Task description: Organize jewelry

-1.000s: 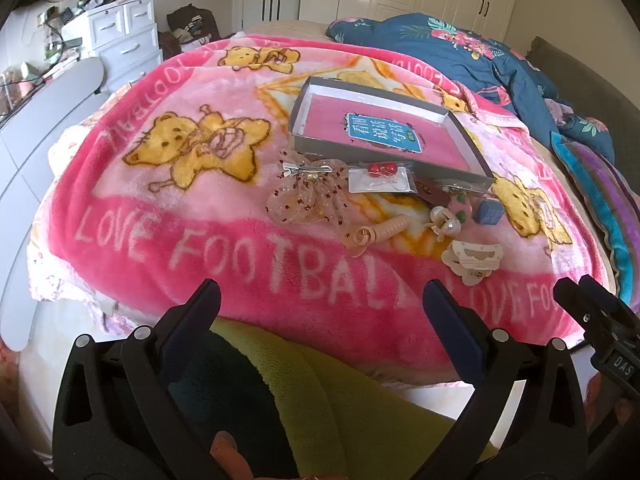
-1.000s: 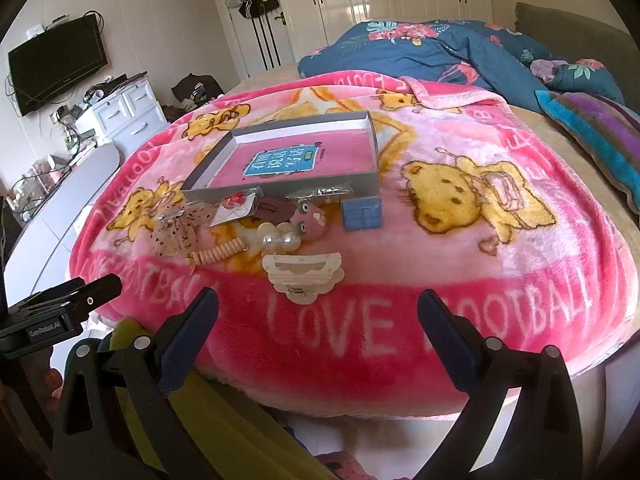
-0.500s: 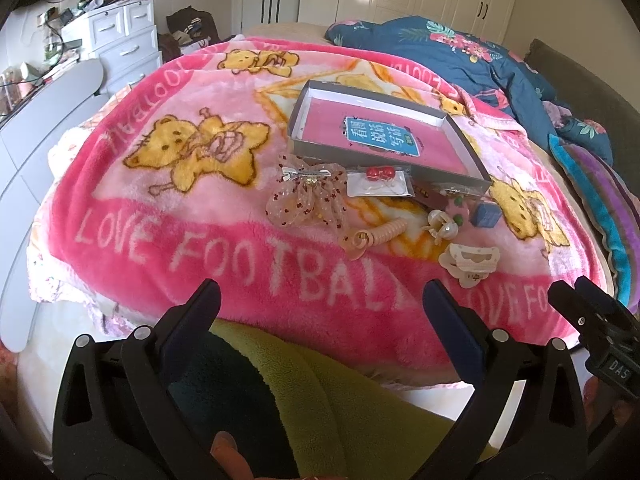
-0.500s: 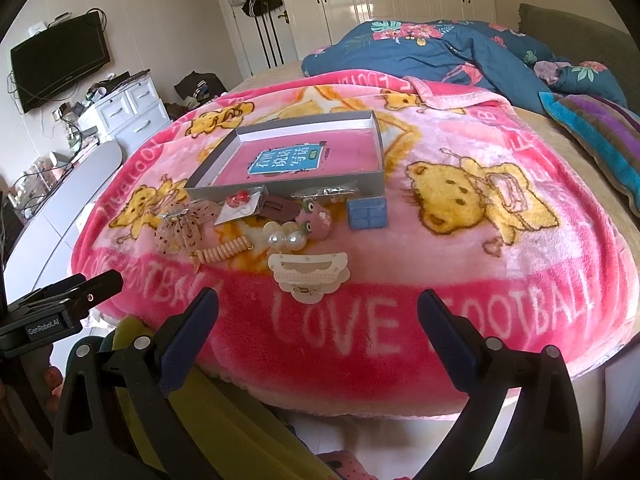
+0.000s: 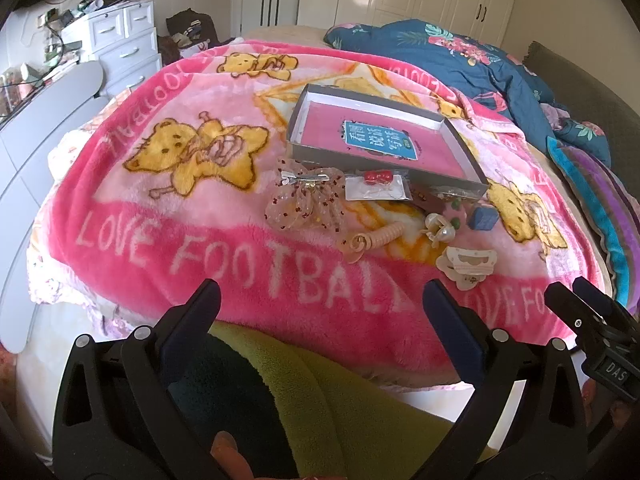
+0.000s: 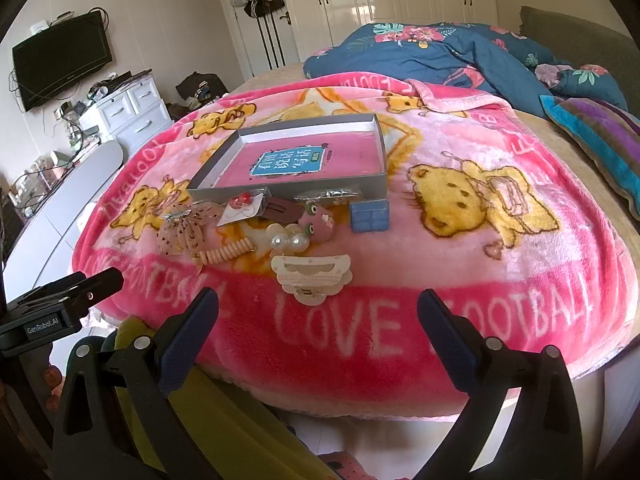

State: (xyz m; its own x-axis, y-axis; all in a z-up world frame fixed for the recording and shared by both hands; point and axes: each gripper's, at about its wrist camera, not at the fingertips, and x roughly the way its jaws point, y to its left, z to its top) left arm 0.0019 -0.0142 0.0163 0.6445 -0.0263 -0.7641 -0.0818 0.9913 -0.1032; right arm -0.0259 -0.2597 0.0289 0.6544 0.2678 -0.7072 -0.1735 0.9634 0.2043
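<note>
Both grippers have come a little closer to the bed since the earlier frames, so the jewelry looks slightly larger and nearer. In the left wrist view the left gripper (image 5: 320,308) hangs over the near edge of the bed, level, with its two dark blue fingers (image 5: 192,316) spread wide and holding nothing. In the right wrist view the right gripper (image 6: 318,312) has the same pose, fingers (image 6: 444,328) wide apart, also with nothing between them. Each gripper shows at the side of the other's view.

A fluffy pink blanket (image 6: 460,256) with yellow bears and white letters covers the bed. On it, at the far side of the jewelry, lies a shallow grey cardboard box (image 6: 304,188) with a pink bottom and a teal label. The jewelry lies in a loose group just in front of the near wall of the box. At the left is a sheer bow hair clip (image 5: 306,202) with red dots and a metal clip. Beside it is a clear packet with a red ornament (image 5: 378,186). Nearer lies a peach spiral hair tie (image 5: 370,240), then a pearl clip (image 6: 290,242), and nearest of all a cream scalloped claw clip (image 6: 312,274). A brown snap clip (image 6: 280,212), a pink round piece with green parts (image 6: 318,222) and a small blue square box (image 6: 370,216) lie at the right, close to the box wall.

A yellow-green fleece cloth (image 5: 360,412) lies under the grippers. A blue floral quilt (image 6: 440,52) is bunched at the far right.
</note>
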